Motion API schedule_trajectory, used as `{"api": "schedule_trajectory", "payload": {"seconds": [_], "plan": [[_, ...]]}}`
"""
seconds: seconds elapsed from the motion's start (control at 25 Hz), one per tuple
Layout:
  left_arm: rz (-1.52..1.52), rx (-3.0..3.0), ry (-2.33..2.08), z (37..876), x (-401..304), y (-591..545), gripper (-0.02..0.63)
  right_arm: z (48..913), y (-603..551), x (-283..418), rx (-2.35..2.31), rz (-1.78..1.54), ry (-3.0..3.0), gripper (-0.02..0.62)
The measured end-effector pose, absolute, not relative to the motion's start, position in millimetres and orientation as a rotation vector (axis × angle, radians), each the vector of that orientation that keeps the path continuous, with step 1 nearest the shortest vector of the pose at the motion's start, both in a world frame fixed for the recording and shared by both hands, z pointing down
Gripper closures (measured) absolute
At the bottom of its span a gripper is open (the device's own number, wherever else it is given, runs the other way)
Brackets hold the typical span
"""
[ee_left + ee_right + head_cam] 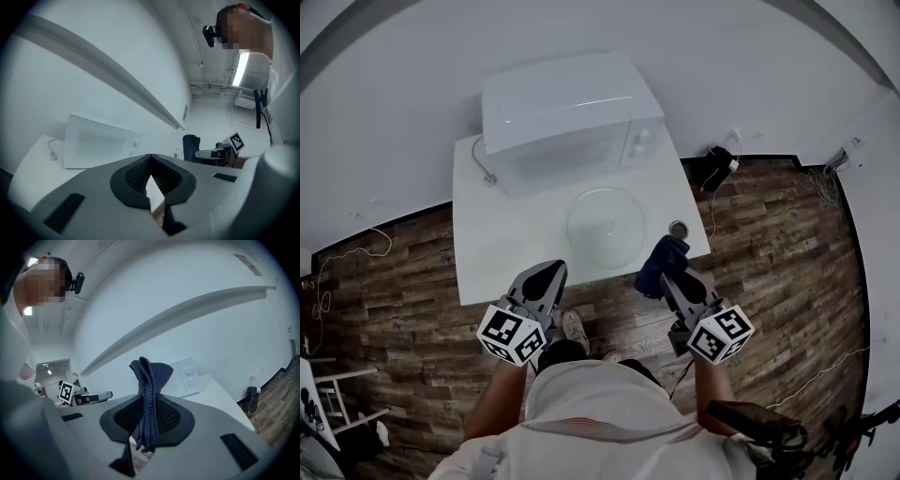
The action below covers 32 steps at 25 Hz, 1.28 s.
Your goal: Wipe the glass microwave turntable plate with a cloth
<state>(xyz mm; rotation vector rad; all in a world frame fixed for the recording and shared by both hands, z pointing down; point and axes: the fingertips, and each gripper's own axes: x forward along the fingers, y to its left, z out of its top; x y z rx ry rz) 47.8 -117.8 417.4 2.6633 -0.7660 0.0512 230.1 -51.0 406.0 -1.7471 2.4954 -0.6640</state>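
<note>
Dark cloth (149, 380) hanging clamped in right hand-held gripper (666, 275) near counter (511, 248) edge; left hand-held gripper (549, 273) hovering closed, empty; glass plate (605, 226) lying on counter before microwave (567, 112), cloth not touching it; wiping seemingly all remaining

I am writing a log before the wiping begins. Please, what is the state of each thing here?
Microwave: door closed.
Glass plate: out of the microwave, lying flat on the table, no gripper on it.
Cloth: bunched, clamped, standing up between jaws.
Left gripper: shut, empty.
Right gripper: shut on the Cloth.
</note>
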Motion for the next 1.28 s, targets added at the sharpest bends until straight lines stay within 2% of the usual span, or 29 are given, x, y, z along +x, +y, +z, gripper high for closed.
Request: {"api": "schedule_trajectory", "payload": {"seconds": [0.24,0.68,1.28], "plan": [[0.047,2.667,-0.790,422,29,-181,0.597,407,-114,201,-1.706,-0.676,2.550,0.532],[0.067,2.569,-0.870,440,24,-220,0.597,430,-183,187,-1.547,-0.837,2.638,0.532],[0.128,2.331,-1.152,498,6,-217,0.597,583,-264,126,-1.169,-1.542,2.788,0.532]]}}
